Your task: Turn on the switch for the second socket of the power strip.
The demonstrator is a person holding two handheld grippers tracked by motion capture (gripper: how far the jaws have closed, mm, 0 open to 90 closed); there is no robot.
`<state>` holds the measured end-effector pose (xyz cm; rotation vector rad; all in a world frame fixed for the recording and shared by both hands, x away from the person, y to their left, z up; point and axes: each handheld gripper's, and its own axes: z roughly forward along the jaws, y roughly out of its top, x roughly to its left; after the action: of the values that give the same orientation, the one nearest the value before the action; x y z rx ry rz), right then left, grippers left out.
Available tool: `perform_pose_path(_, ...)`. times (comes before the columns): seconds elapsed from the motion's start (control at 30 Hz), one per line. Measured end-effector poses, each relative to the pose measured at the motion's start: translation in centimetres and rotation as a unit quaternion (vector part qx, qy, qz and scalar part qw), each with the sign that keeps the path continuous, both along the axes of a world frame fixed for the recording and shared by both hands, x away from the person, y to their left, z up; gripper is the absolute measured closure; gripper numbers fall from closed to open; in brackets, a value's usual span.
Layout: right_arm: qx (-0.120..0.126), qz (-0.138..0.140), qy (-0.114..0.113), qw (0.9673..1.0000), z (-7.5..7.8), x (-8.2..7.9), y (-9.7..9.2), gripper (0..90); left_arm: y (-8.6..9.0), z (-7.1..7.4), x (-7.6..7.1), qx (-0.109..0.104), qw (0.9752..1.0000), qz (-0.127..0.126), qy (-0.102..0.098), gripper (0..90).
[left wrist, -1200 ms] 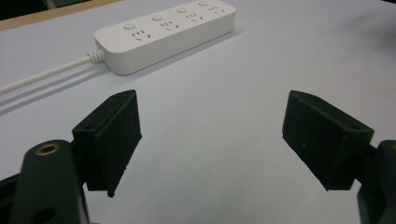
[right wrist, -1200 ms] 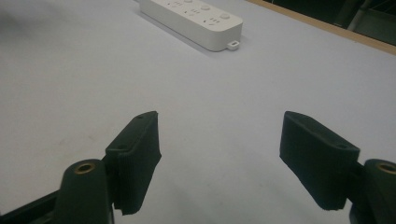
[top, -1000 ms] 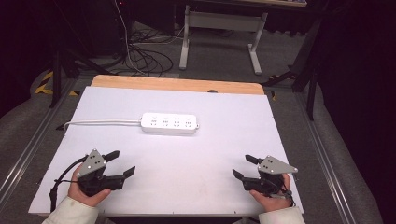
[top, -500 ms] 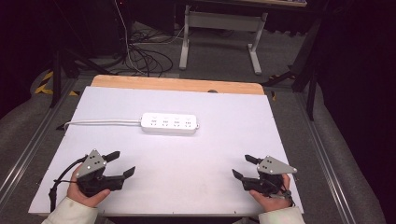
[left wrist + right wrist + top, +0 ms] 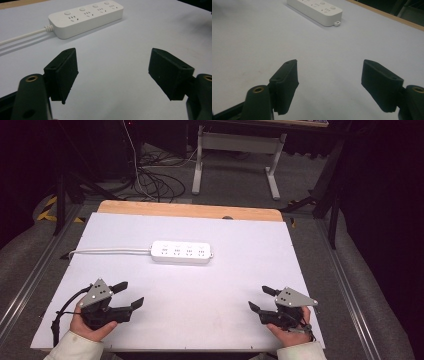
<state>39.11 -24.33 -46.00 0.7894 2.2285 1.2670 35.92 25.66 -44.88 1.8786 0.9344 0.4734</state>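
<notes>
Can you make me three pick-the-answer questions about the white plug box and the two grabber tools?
1. Where does the power strip lie?
A. Between the two grippers' fingers
B. On the white table top, beyond both grippers
C. On the floor

2. How many round buttons show on the power strip in the left gripper view?
A. Two
B. Four
C. Six

3. How do the left gripper and the right gripper stand?
A. Both open, holding nothing
B. Both shut on the cord
C. One shut on the power strip

Answers: 1 B, the strip sits mid-table, apart from both. 2 B, one button beside each socket group. 3 A, bare table shows between the fingers of each.
</notes>
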Motion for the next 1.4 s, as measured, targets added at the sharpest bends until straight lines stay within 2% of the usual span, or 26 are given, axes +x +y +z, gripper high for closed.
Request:
perform_pose_path(0.23, -0.001, -0.001, 0.004, 1.0000, 0.0, 0.1, 0.1, 30.2, -0.5, 1.2, 0.8, 0.012, 0.9999, -0.002, 0.006, 27.7)
perform_pose_path(0.3, -0.003, 0.000, 0.002, 1.0000, -0.1, 0.1, 0.1, 30.2, -0.7, 1.6, 1.2, 0.002, 0.9999, -0.005, 0.013, 27.8)
perform_pose_path(0.43, -0.003, 0.000, 0.004, 1.0000, -0.1, 0.1, 0.1, 30.2, -1.1, 2.3, 1.9, 0.003, 0.9998, -0.007, 0.018, 27.8)
perform_pose_path(0.5, -0.003, 0.000, 0.003, 1.0000, -0.1, 0.1, 0.1, 30.2, -1.2, 2.7, 2.3, 0.010, 0.9998, -0.009, 0.014, 27.9)
perform_pose_path(0.9, -0.002, 0.000, 0.005, 1.0000, -0.1, 0.1, 0.1, 30.2, -2.8, 5.0, 4.2, 0.021, 0.9995, -0.019, 0.014, 29.9)
perform_pose_path(1.03, -0.004, 0.001, 0.007, 1.0000, -0.2, 0.2, 0.0, 30.2, -3.3, 5.7, 5.0, 0.037, 0.9990, -0.024, 0.011, 30.8)
perform_pose_path(1.13, -0.003, 0.000, 0.007, 1.0000, -0.2, 0.2, 0.0, 30.2, -3.6, 6.2, 5.5, 0.039, 0.9990, -0.023, 0.002, 33.1)
perform_pose_path(1.3, -0.003, -0.001, 0.008, 1.0000, -0.2, 0.2, 0.0, 30.2, -4.2, 6.7, 6.4, 0.030, 0.9991, -0.031, 0.008, 34.1)
perform_pose_path(1.4, -0.004, 0.001, 0.011, 0.9999, -0.2, 0.3, 0.0, 30.5, -4.7, 7.0, 6.8, 0.033, 0.9990, -0.029, 0.003, 35.8)
